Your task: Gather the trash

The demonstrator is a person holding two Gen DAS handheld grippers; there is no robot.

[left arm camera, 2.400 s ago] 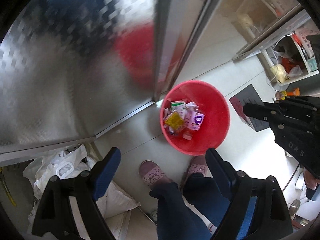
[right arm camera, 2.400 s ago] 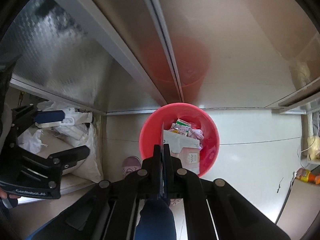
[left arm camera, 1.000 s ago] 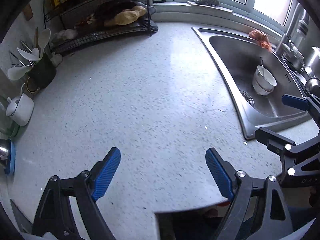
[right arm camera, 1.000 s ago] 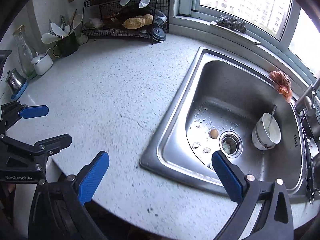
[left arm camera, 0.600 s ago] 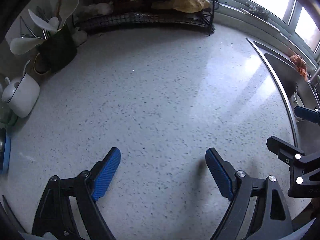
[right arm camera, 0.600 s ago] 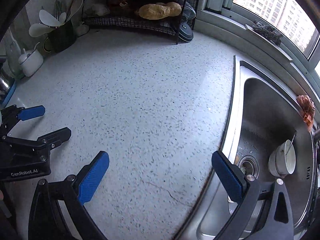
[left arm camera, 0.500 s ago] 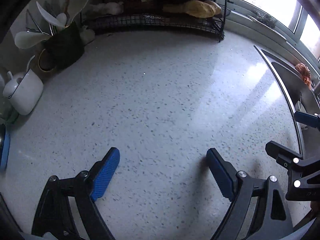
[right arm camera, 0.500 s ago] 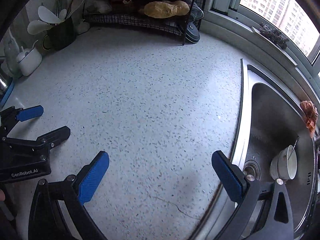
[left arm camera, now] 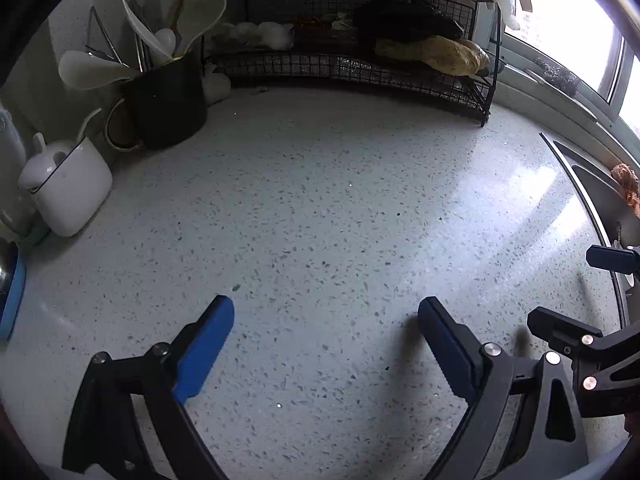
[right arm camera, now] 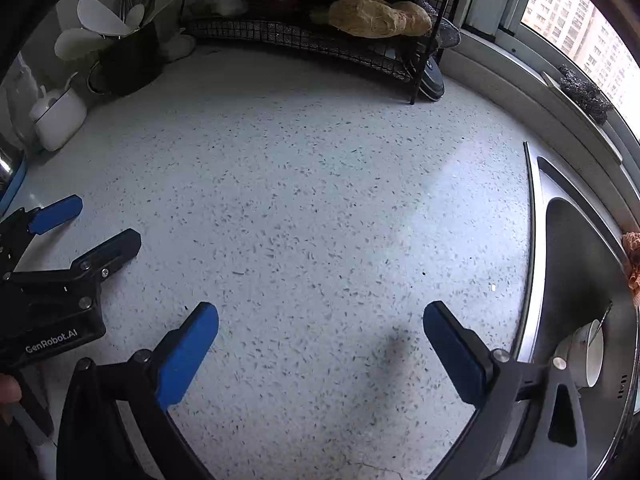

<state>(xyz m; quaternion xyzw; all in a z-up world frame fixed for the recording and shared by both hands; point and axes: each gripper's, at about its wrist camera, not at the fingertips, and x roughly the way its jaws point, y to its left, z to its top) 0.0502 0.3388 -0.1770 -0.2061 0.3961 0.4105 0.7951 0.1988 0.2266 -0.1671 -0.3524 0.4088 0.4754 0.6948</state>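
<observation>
Far left, a glossy white ceramic jar (left arm camera: 70,194) and a dark matte mug (left arm camera: 166,104) stuffed with pale flat spoons. The left gripper (left arm camera: 326,314) hangs over the speckled stone counter (left arm camera: 340,208) — its 2 blue rubber pads have just been spreading, nothing between them; its black frame reads "GenRobot.AI". Behind, a black wire rack (right arm camera: 320,46) holds a lumpy yellow cloth (right arm camera: 376,16). The right gripper (right arm camera: 320,322) is released too, empty. Rightmost, a brushed steel sink (right arm camera: 580,264) with a white bowl (right arm camera: 590,354). No trash shows anywhere on the counter.
</observation>
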